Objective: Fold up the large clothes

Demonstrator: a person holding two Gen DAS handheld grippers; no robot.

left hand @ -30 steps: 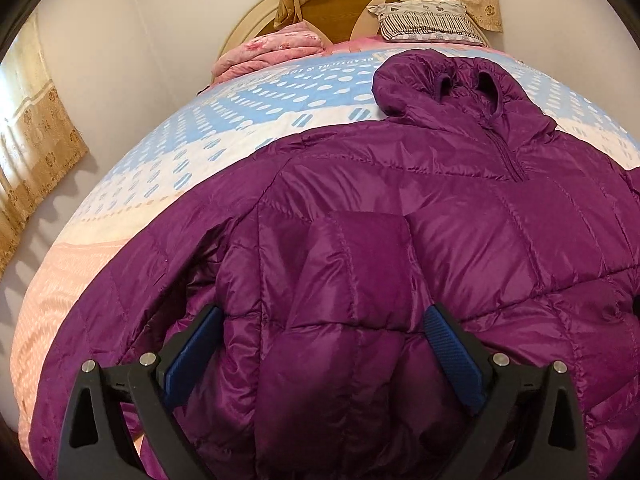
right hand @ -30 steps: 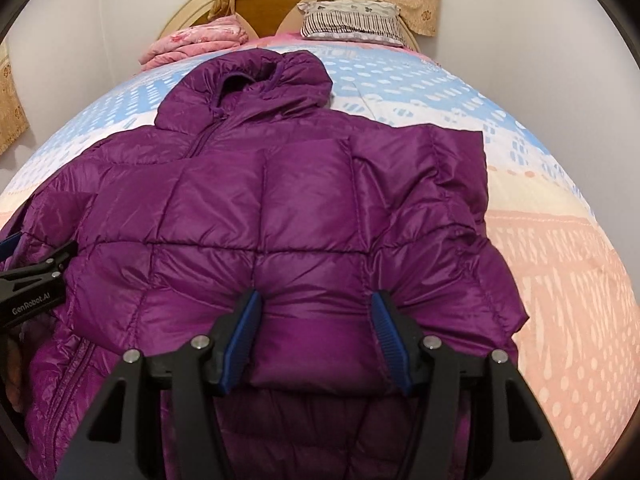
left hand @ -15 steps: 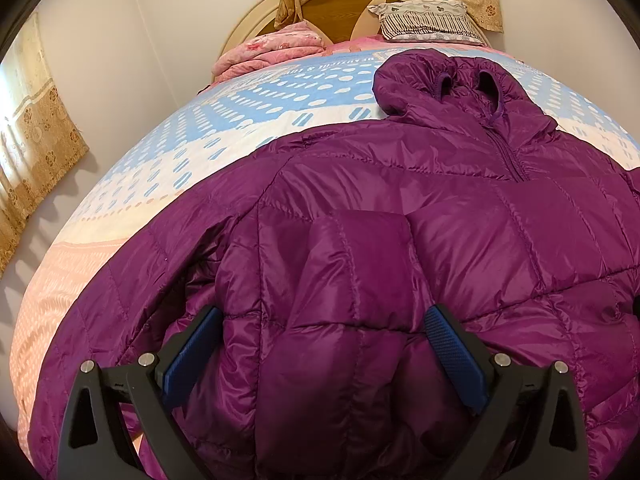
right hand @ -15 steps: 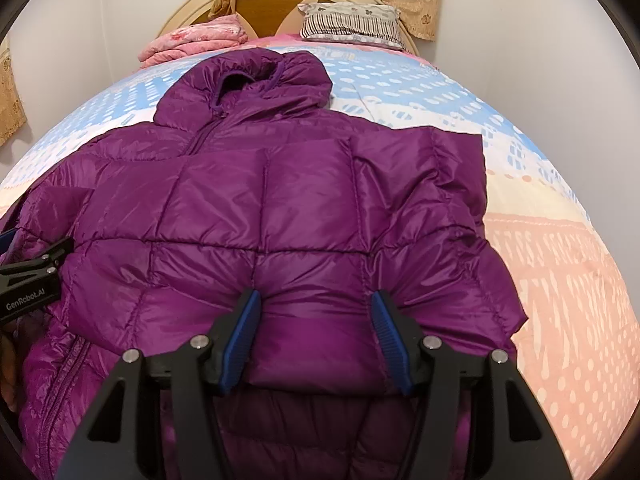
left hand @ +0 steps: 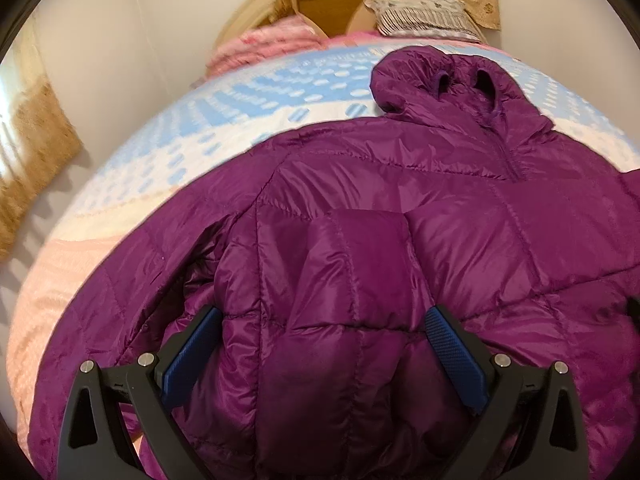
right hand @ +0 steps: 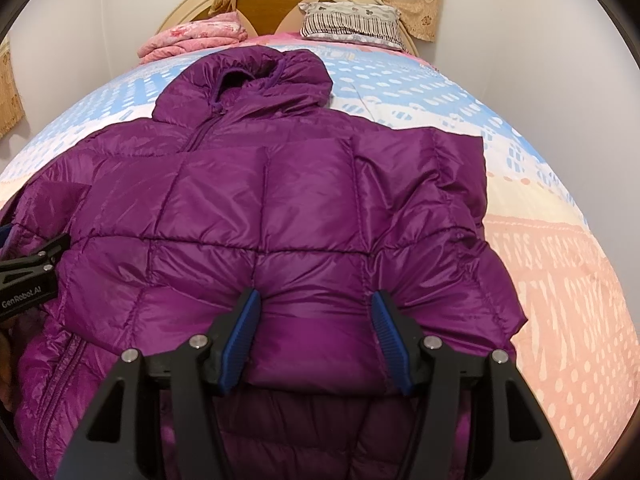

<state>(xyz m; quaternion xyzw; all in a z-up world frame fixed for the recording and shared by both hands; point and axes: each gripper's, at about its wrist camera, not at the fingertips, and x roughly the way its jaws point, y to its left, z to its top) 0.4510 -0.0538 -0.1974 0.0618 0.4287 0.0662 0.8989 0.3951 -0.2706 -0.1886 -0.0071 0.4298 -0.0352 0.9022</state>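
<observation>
A purple hooded puffer jacket point(left hand: 440, 240) lies front-up on the bed, hood toward the headboard; it also shows in the right wrist view point(right hand: 260, 208). Both sleeves are folded in over the body. My left gripper point(left hand: 324, 332) is wide open, its blue pads either side of the folded left sleeve near the hem. My right gripper point(right hand: 316, 320) has its jaws pressed into a bunched fold of the jacket's lower edge point(right hand: 316, 344), the fabric puckering at both pads. The left gripper's black body point(right hand: 28, 276) shows at the left edge of the right wrist view.
The bed has a blue, white and pink dotted sheet point(right hand: 560, 280). A folded pink blanket point(right hand: 192, 38) and a striped pillow point(right hand: 352, 26) lie against the wooden headboard point(right hand: 272, 0). White walls stand close on both sides; a curtain point(left hand: 32, 160) hangs at left.
Both grippers have shifted slightly; the left wrist view has drifted and blurred a little. The jacket and the jaw openings look unchanged.
</observation>
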